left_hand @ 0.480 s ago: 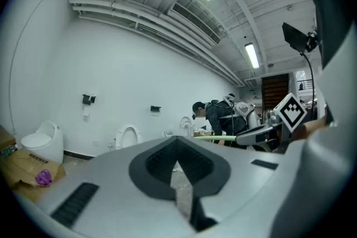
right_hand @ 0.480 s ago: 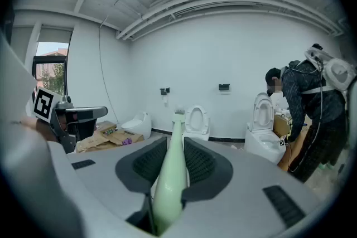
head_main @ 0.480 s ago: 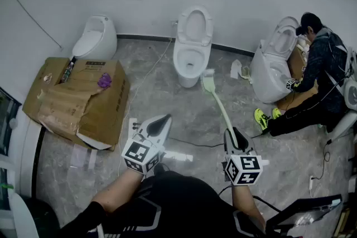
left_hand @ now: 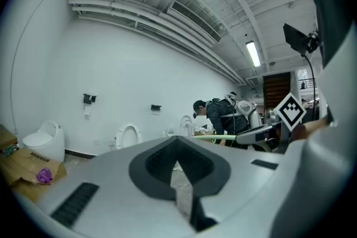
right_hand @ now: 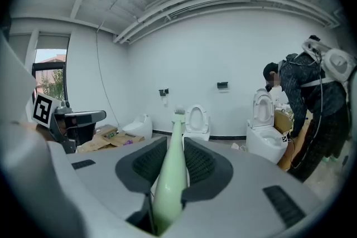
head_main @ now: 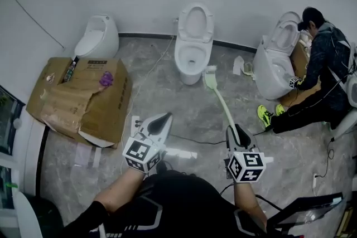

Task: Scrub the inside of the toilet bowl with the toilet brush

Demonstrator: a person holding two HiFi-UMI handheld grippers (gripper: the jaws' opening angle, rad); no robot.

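Clearly the one toilet brush (head_main: pixel 221 103) is clamped by its handle in the right tongs (head_main: pixel 234 132), its bristles far ahead and just short of the open toilet bowl (head_main: pixel 183 59). I would lift the head over the rim, then sweep firmly inside. The left tongs (head_main: pixel 162 121) are pressed together, empty. Ahead of both tongs I count three toilets: this one, a left toilet (head_main: pixel 99 36) and a right toilet (head_main: pixel 272 67). There is also one cardboard box (head_main: pixel 78 97) and one crouching person (head_main: pixel 323 69).

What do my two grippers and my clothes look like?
The left gripper and right gripper match: pale grey shells tapering to two jaws with dark ribbed pads, each carrying a white cube printed with black square markers. You wear a black top with thin pale lines.
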